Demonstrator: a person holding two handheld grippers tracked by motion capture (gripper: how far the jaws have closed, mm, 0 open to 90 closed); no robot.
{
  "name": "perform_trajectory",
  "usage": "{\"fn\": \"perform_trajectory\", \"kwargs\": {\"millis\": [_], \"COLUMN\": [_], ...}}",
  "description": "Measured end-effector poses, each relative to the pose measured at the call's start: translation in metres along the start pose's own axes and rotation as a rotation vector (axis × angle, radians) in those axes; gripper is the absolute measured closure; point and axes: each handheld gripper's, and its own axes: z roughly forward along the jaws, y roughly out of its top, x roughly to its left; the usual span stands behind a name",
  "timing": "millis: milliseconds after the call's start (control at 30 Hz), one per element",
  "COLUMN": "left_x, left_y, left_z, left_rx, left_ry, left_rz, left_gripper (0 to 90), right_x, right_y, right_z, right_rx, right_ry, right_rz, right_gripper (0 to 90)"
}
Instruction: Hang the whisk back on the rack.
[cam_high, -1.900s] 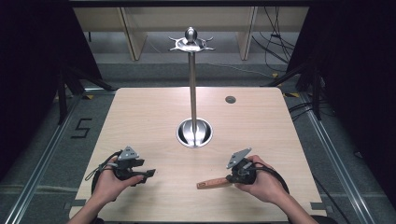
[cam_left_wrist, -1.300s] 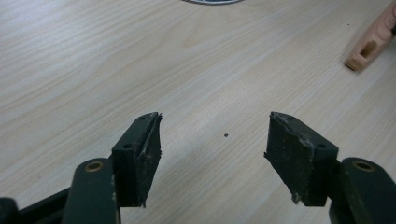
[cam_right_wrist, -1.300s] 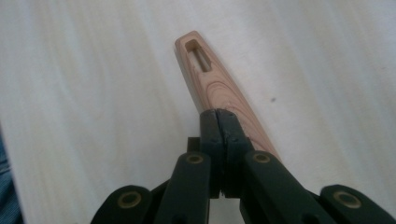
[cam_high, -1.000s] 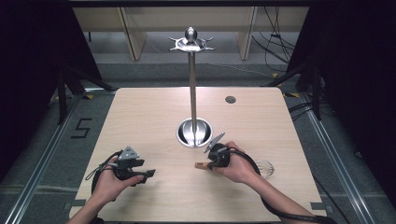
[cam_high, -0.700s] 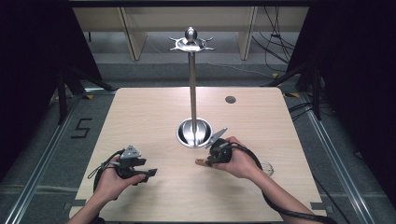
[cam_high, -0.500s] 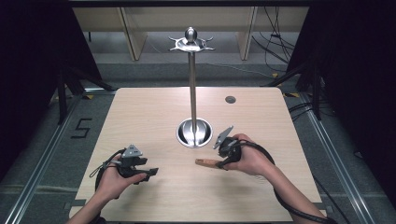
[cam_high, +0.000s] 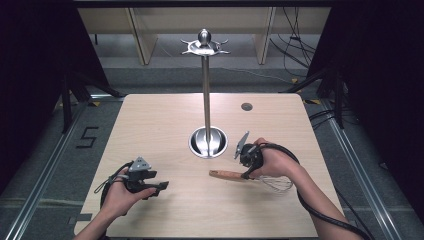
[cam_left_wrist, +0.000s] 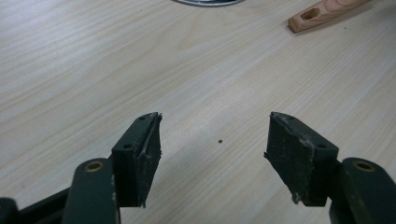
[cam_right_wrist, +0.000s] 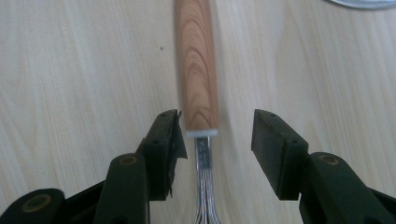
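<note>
Right hand-held gripper, jaws just opened wide and straddling, without gripping, the whisk lying at lower right of the surface, apparently regrasping: next, close on the handle; left hand-held gripper open, empty.

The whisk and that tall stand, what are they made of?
The whisk has a handle that looks like varnished wood, showing grain rings, and its wires look like shiny metal. The stand looks like polished steel: its pole and round base are mirror-bright.
</note>
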Motion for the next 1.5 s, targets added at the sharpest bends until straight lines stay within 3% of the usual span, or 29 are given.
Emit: {"fn": "perform_trajectory", "kwargs": {"millis": [33, 100, 133, 167, 233, 267, 300, 367, 433, 467, 500, 567, 700, 833, 867, 900, 933, 1033, 1067, 1100, 1200, 1267, 1367, 1433, 1467, 1500], "left_x": [0.0, 0.001, 0.001, 0.0, 0.0, 0.0, 0.0, 0.0, -0.001, -0.001, -0.001, -0.001, -0.001, -0.001, -0.001, 0.0, 0.0, -0.001, -0.001, -0.001, 0.0, 0.0, -0.001, -0.001, -0.001, -0.001], "left_y": [-0.001, -0.002, -0.002, -0.002, -0.001, 0.0, 0.0, 0.001, 0.0, -0.001, -0.002, -0.002, -0.001, -0.002, -0.001, -0.001, -0.001, -0.001, -0.002, -0.002, -0.002, -0.002, -0.002, -0.002, -0.002, -0.002], "left_z": [0.0, -0.001, -0.002, -0.002, -0.001, -0.001, 0.001, 0.002, 0.003, 0.003, 0.003, 0.001, -0.001, 0.0, 0.0, 0.0, 0.0, 0.0, 0.0, 0.0, 0.0, -0.001, -0.001, -0.001, -0.001, -0.001], "left_rx": [-0.004, -0.006, -0.007, -0.008, -0.006, 0.007, 0.0, 0.001, -0.001, 0.004, 0.005, 0.007, -0.009, -0.003, -0.004, -0.001, -0.002, -0.004, -0.005, -0.005, -0.004, -0.003, -0.006, -0.006, -0.005, -0.006], "left_ry": [0.001, 0.011, 0.013, 0.016, 0.014, 0.014, 0.012, 0.009, -0.001, -0.002, -0.001, 0.0, 0.003, 0.005, 0.007, 0.009, 0.008, 0.007, 0.006, 0.006, 0.009, 0.01, 0.007, 0.008, 0.007, 0.008], "left_rz": [-0.004, -0.006, -0.006, -0.01, -0.002, 0.007, 0.008, 0.015, 0.015, 0.017, 0.02, 0.019, 0.019, 0.018, 0.017, 0.02, 0.02, 0.021, 0.02, 0.021, 0.017, 0.015, 0.012, 0.013, 0.013, 0.013], "left_gripper": [34.3, 34.3, 34.4, 34.4, 34.4, 34.4, 34.4, 34.4, 34.4, 34.4, 34.4, 34.5, 34.5, 34.6, 34.6, 34.6, 34.6, 34.6, 34.6, 34.6, 34.6, 34.6, 34.6, 34.6, 34.6, 34.6], "right_x": [-0.003, -0.004, -0.006, -0.004, -0.004, -0.003, -0.003, -0.001, -0.002, -0.005, -0.001, 0.0, -0.001, 0.002, 0.004, 0.005, 0.003, 0.003, 0.004, 0.002, 0.0, 0.0, -0.001, -0.001, -0.002, -0.004], "right_y": [0.004, 0.008, 0.01, 0.011, 0.013, 0.014, 0.015, 0.016, 0.017, 0.016, 0.018, 0.02, 0.023, 0.022, 0.021, 0.021, 0.021, 0.021, 0.02, 0.02, 0.019, 0.018, 0.014, 0.009, 0.008, 0.003], "right_z": [0.002, 0.007, 0.01, 0.013, 0.017, 0.019, 0.021, 0.023, 0.025, 0.027, 0.026, 0.026, 0.028, 0.028, 0.027, 0.027, 0.03, 0.032, 0.03, 0.031, 0.029, 0.024, 0.012, 0.001, -0.002, -0.012], "right_rx": [0.023, 0.041, 0.038, 0.062, 0.07, 0.071, 0.083, 0.108, 0.134, 0.131, 0.144, 0.161, 0.163, 0.163, 0.189, 0.189, 0.16, 0.164, 0.186, 0.155, 0.153, 0.122, 0.036, -0.016, -0.03, -0.052], "right_ry": [-0.007, 0.003, 0.017, 0.021, 0.038, 0.051, 0.063, 0.067, 0.06, 0.053, 0.046, 0.037, 0.019, 0.01, 0.012, 0.005, 0.005, 0.007, 0.007, 0.003, -0.015, -0.017, -0.009, -0.006, -0.015, -0.04], "right_rz": [-0.058, -0.062, -0.095, -0.076, -0.095, -0.073, -0.096, -0.094, -0.11, -0.149, -0.12, -0.121, -0.181, -0.175, -0.135, -0.142, -0.191, -0.186, -0.145, -0.185, -0.211, -0.22, -0.206, -0.169, -0.179, -0.149], "right_gripper": [54.0, 54.5, 55.4, 55.8, 57.2, 58.0, 58.7, 60.2, 61.2, 62.0, 62.7, 64.6, 68.4, 68.1, 67.9, 67.7, 67.6, 68.5, 68.7, 69.1, 69.3, 69.4, 69.4, 69.5, 69.5, 69.5]}}
